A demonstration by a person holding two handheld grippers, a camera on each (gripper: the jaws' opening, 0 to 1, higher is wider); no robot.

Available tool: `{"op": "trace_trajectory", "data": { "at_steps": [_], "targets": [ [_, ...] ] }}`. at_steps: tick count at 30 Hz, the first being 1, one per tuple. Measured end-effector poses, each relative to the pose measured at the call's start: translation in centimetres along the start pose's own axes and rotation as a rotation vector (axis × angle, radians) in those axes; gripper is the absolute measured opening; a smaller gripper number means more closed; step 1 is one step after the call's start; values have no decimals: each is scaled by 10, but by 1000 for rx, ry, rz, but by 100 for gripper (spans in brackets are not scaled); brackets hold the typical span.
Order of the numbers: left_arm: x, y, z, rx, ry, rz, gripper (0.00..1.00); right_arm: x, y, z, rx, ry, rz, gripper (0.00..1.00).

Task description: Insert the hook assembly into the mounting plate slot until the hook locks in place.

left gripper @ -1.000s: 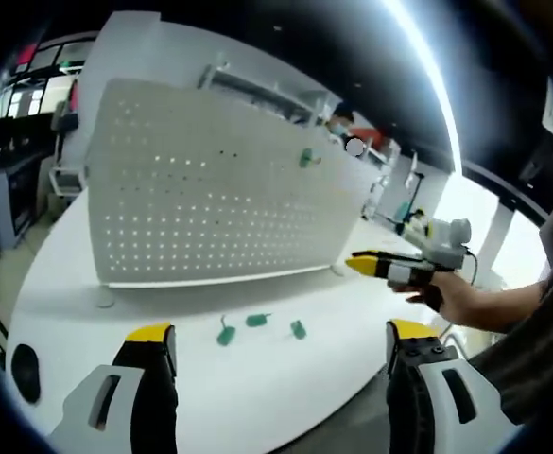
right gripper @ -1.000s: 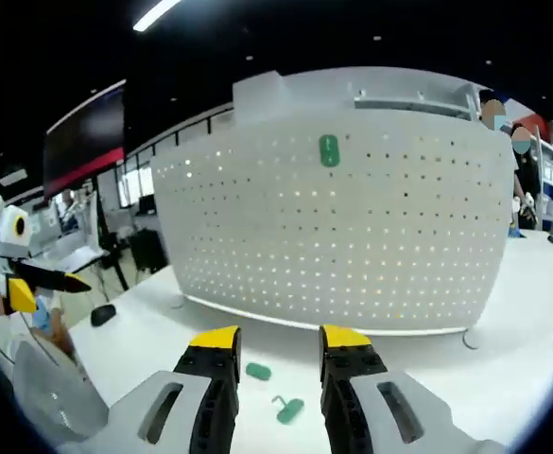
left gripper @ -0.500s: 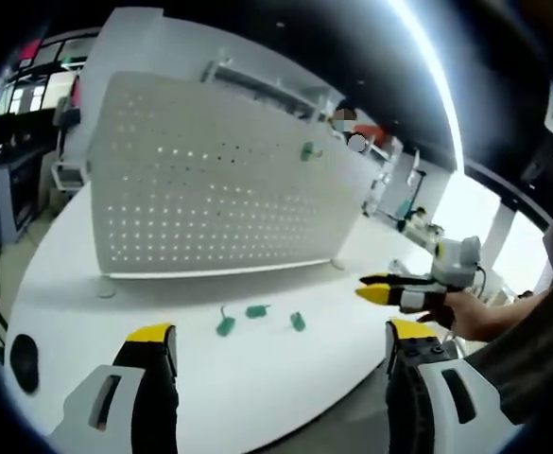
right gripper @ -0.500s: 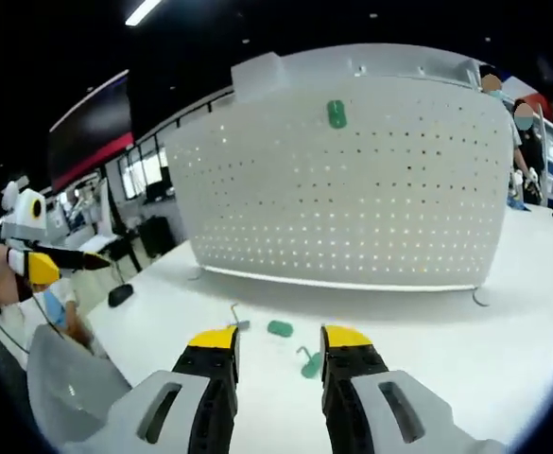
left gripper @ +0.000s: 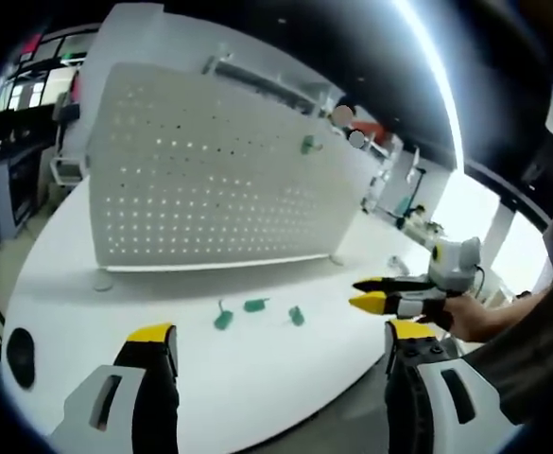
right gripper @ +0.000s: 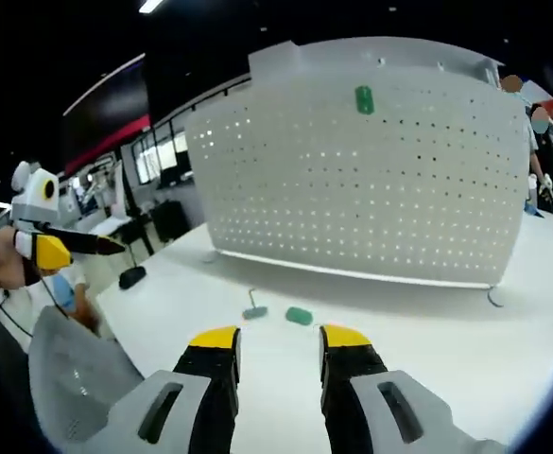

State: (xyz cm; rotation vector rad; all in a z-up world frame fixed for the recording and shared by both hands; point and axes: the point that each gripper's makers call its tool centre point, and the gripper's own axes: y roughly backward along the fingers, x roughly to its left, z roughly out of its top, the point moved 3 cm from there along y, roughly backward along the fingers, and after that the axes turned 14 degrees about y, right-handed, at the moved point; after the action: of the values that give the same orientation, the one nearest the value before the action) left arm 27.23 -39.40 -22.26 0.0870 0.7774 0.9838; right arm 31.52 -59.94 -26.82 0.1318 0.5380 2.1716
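Three green hooks [left gripper: 255, 313] lie on the desk [left gripper: 257, 378]; a fourth [right gripper: 364, 99] hangs upright on the pegboard [right gripper: 371, 189]. The left hand-held gripper [left gripper: 268, 333] gapes wide and empty; the right hand-held gripper [right gripper: 274, 337] stands narrowly parted, empty.

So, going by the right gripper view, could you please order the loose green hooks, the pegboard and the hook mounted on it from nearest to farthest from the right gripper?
1. Loose green hooks, on the table just ahead of the right gripper; two show, too close to rank.
2. Pegboard, upright behind them.
3. Mounted hook, high on the pegboard's face.
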Motion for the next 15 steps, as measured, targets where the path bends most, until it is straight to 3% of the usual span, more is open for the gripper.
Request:
{"op": "trace_trajectory", "data": {
  "at_steps": [9, 15],
  "targets": [
    [7, -1, -1, 11, 12, 12, 92, 25, -40, 4, 20, 40, 123, 30],
    [13, -2, 1, 14, 19, 24, 92, 33, -75, 13, 27, 54, 169, 30]
  ]
}}
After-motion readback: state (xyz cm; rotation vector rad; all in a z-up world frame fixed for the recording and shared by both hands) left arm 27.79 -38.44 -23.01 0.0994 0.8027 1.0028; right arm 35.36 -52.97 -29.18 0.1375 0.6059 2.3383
